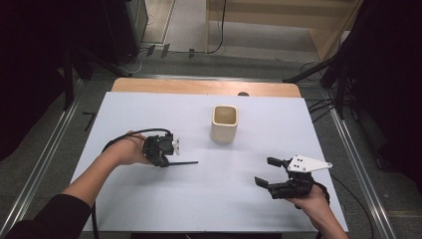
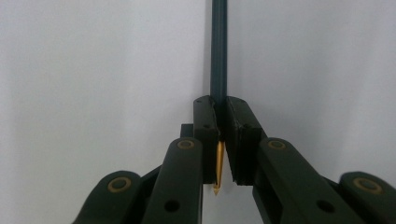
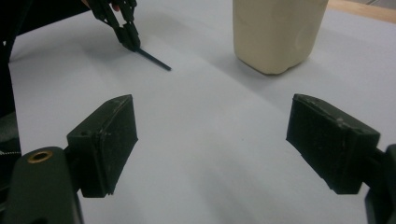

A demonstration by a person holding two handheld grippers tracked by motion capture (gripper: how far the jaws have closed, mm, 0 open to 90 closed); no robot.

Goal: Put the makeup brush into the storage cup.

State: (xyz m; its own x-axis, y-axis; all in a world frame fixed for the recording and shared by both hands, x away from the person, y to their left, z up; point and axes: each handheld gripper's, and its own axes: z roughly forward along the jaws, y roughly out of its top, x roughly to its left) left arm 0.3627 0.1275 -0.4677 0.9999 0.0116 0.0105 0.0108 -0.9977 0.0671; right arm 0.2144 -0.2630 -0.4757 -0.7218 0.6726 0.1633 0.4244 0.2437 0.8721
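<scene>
Lying flat on the white table (image 1: 149,209), the dark pencil (image 2: 218,51) is pinched near its sharpened golden tip by the left gripper (image 2: 219,140), whose jaws are closed tight on it. It looks light, thin and stiff, likely to pivot or slip if held so close to one end; a hold nearer the middle would steady it. The right gripper (image 3: 212,144) rests wide open and empty, near the cream cup (image 1: 225,123).

Black fingers (image 3: 105,140), brass rivets, dark sleeve (image 1: 47,216)
</scene>
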